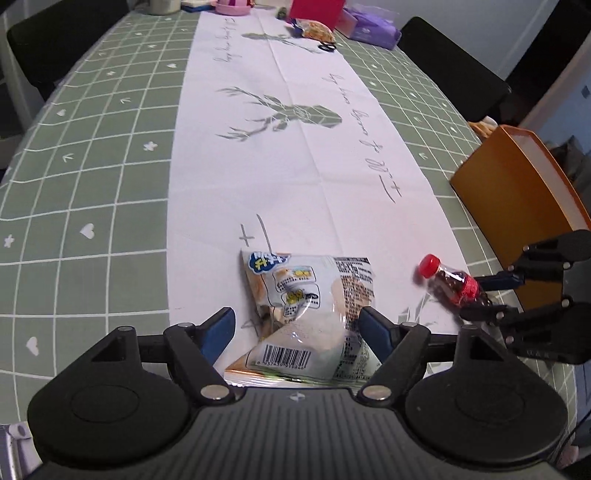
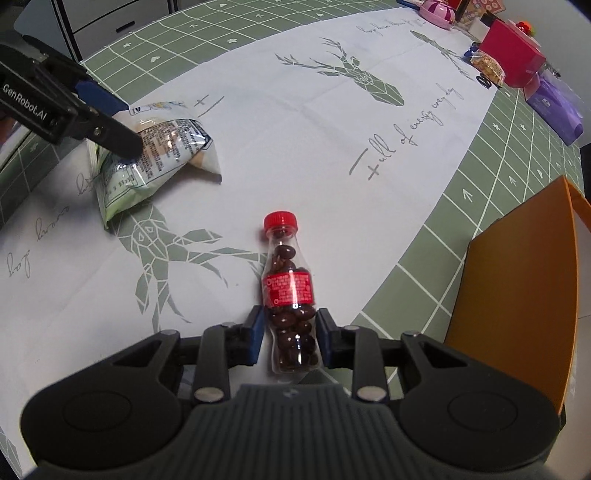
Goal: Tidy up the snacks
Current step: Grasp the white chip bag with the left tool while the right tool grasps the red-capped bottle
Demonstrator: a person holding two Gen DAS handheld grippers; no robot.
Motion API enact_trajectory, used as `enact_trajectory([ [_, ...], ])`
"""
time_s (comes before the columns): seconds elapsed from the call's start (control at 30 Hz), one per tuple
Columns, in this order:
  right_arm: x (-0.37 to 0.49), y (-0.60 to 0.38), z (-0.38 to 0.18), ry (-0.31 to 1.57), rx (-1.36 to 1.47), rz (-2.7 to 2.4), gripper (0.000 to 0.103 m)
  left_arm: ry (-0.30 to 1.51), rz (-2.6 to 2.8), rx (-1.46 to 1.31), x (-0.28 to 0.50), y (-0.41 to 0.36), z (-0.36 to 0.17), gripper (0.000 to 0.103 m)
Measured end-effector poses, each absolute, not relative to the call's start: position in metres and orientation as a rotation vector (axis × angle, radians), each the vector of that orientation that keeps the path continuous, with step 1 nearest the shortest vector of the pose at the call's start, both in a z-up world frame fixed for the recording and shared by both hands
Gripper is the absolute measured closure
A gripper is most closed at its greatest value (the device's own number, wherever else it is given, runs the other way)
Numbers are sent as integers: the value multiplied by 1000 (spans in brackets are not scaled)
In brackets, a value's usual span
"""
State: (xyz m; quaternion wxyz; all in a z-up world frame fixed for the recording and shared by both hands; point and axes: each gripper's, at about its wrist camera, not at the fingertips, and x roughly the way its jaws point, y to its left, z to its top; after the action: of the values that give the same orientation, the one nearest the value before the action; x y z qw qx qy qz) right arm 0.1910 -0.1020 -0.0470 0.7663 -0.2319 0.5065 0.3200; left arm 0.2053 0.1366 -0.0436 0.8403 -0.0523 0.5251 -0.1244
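Sorting so far: barely begun, as I judge it; both snacks near the grippers are outside the orange box, and I can't see its inside.
Landmark: the orange box, standing at the edge of the surface on the green checked cloth.
Bottle: the small candy bottle, red cap, dark round sweets inside, lies just beside the box on the white runner.
Bottle axis: its length runs straight out along the right gripper's fingers, cap end pointing away from that gripper, base nearest it; it seems to lie flat or barely raised, I can't tell which.
Right gripper: the right gripper is closed around the bottle's lower body, a blue pad touching each side.
Snack bag: the white snack bag lies farther from the box than the bottle does, crumpled, barcode end toward the left gripper.
Left gripper: the left gripper has its jaws spread wide on either side of the bag, not pinching it.
Far clutter: another snack packet, a red box and a purple pack sit well away from the orange box at the far end.
Left to do: everything, most likely; bottle, bag and far packet all await a place.
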Motion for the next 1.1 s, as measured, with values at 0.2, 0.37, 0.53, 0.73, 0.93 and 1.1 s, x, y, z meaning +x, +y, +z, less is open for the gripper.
enact_trajectory([
  [0.2, 196, -99, -51, 1092, -487, 681, 74, 1050, -211, -1, 202, 109, -34, 13],
  [0.37, 199, -100, -53, 1086, -447, 674, 73, 1080, -199, 77, 204, 84, -43, 11],
  [0.53, 200, -101, -54, 1075, -433, 682, 73, 1085, -149, 149, 208, 77, -55, 9],
  [0.73, 200, -102, -55, 1056, -411, 687, 73, 1065, -165, 179, 207, 77, -60, 9],
  [0.93, 200, -101, -54, 1061, -410, 688, 73, 1046, -192, 206, 201, 76, -58, 24],
  [1.1, 197, -101, -53, 1067, -419, 695, 73, 1039, -212, 215, 198, 77, -55, 36],
])
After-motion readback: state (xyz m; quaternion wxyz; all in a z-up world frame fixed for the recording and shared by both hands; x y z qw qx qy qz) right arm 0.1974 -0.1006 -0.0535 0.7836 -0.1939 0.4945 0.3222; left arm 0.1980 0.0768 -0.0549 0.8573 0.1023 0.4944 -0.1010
